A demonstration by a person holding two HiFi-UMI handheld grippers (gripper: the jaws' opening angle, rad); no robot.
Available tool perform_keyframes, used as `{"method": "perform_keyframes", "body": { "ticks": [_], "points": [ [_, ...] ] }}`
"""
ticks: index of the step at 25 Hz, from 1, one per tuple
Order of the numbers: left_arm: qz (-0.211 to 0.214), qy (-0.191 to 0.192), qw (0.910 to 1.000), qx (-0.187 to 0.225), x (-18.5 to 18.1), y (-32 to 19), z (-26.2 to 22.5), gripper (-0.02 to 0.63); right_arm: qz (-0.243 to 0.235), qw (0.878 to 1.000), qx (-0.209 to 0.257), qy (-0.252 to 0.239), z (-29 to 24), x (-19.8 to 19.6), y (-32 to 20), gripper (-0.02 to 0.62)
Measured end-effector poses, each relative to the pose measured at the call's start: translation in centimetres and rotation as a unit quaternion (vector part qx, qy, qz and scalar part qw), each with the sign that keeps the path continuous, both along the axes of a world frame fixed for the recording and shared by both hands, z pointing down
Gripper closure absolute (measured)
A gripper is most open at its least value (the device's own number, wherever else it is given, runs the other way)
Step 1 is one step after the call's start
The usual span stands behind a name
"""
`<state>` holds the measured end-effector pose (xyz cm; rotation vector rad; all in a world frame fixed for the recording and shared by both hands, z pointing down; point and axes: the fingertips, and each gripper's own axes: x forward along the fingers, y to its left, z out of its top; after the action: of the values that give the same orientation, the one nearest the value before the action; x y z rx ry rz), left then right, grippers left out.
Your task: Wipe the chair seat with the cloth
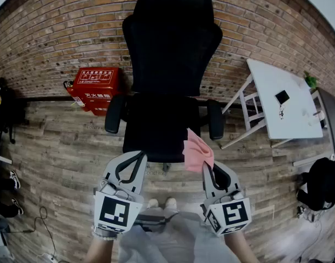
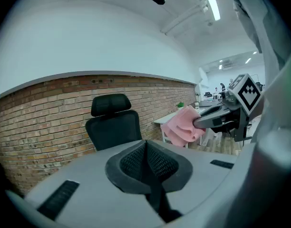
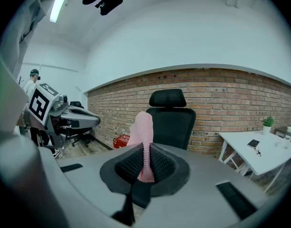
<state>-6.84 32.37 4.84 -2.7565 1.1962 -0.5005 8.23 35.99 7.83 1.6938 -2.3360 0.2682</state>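
Both grippers sit lowest in the head view, close to the person's legs, each aimed toward the chair. Left gripper (image 1: 132, 156) has its jaws pressed together with nothing between them, while the right gripper (image 1: 208, 169) is clamped on a pink cloth (image 1: 197, 149). Behind everything runs a brick wall (image 1: 58, 32), above a wood-plank floor (image 1: 58, 158). Next in size, the black office chair (image 1: 170, 43) stands upright with its back toward the wall, its seat (image 1: 159, 127) facing the grippers and an armrest on either side. To its right stands a white table (image 1: 299, 119), with a small dark flat object (image 1: 282, 97) lying on top. A red box (image 1: 96, 86) rests on the floor by the wall, left of the chair. The cloth stands up crumpled from the right jaws and, from above, overlaps the seat's front right corner; whether it touches the seat cannot be told.
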Motion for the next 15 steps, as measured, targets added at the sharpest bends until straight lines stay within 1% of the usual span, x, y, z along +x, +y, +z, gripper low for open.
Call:
{"method": "perform_keyframes", "body": {
  "ticks": [7, 15],
  "points": [
    [-0.004, 0.002, 1.0, 0.0, 0.17, 0.27, 0.03, 0.588, -0.006, 1.0, 0.0, -0.002, 0.08, 0.02, 0.16, 0.545],
    [-0.011, -0.004, 0.9999, -0.002, 0.92, 0.84, 0.3, 0.588, -0.013, 1.0, 0.001, -0.01, 0.18, 0.8, 0.62, 0.545]
  ]
}}
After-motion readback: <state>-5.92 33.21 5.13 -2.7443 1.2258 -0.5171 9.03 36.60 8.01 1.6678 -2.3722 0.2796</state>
